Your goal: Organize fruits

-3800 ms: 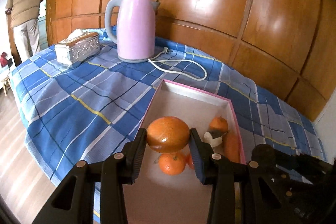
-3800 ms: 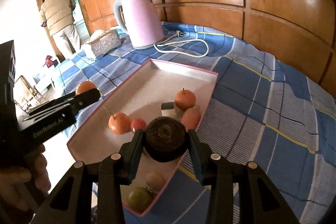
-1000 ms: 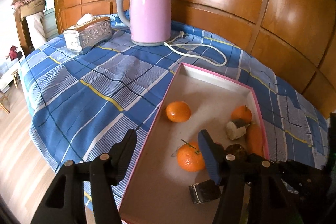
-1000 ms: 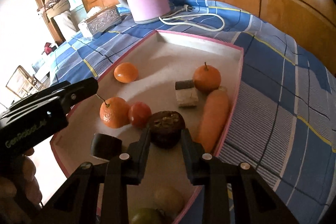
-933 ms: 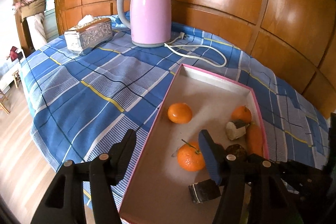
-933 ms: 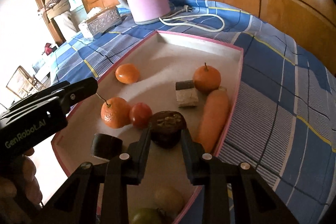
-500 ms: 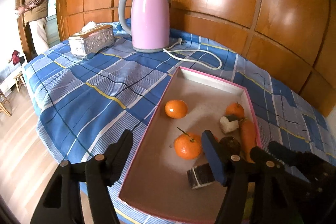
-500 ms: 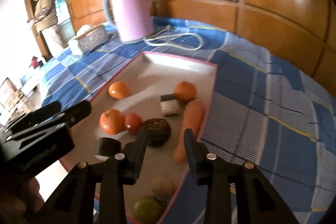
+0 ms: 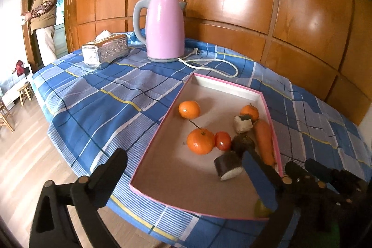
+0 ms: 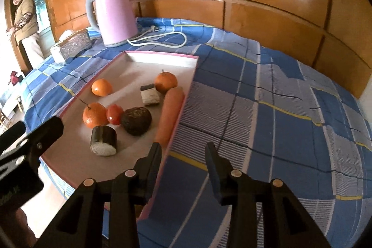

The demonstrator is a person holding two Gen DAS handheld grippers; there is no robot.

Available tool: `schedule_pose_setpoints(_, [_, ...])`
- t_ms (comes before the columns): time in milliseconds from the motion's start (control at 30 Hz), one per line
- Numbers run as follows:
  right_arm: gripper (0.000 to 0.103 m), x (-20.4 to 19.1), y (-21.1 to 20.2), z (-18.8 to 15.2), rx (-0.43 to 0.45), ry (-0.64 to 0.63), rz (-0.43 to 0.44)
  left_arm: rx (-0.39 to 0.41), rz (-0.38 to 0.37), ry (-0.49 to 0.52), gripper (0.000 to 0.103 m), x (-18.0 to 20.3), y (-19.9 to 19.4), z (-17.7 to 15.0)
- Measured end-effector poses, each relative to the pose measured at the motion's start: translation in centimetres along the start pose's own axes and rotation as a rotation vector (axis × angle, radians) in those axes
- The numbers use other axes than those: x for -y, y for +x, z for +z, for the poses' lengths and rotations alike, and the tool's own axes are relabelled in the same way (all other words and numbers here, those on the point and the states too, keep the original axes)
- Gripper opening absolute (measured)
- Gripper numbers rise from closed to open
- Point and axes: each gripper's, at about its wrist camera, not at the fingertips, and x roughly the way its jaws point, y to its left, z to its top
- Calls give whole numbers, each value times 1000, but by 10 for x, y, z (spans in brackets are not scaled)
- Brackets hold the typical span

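Along the tray's [image 10: 162,57] right wall lies a carrot [image 10: 171,112] lengthwise; both hand-held grippers gape empty.

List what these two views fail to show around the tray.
- Green fruit at the tray's near corner: left wrist view, mostly hidden behind the left gripper's opening, empty fingers; out of sight in the right wrist view.
- Tray's near right corner: right wrist view, covered by the right gripper.
- Carrot's near tip: same view, behind a finger.
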Motion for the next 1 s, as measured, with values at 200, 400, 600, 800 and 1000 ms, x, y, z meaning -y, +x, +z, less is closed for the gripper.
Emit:
schedule_pose_setpoints(200, [39, 2, -5, -2, 11, -1, -7, -7, 16, 17, 103, 3, 0, -2])
schedule_pose_setpoints(400, [39, -1, -4, -2, 10, -11, -4, -12, 24, 21, 103, 4, 2, -3])
schedule_pose_setpoints(600, [39, -2, -4, -2, 9, -13, -4, -3, 23, 12, 103, 2, 2, -2])
schedule_pose_setpoints(800, [39, -4, -5, -2, 16, -23, -2, -7, 25, 5, 103, 1, 4, -1])
schedule_pose_setpoints(1000, [39, -5, -5, -2, 19, -24, -4, 7, 31, 18, 103, 4, 1, -1])
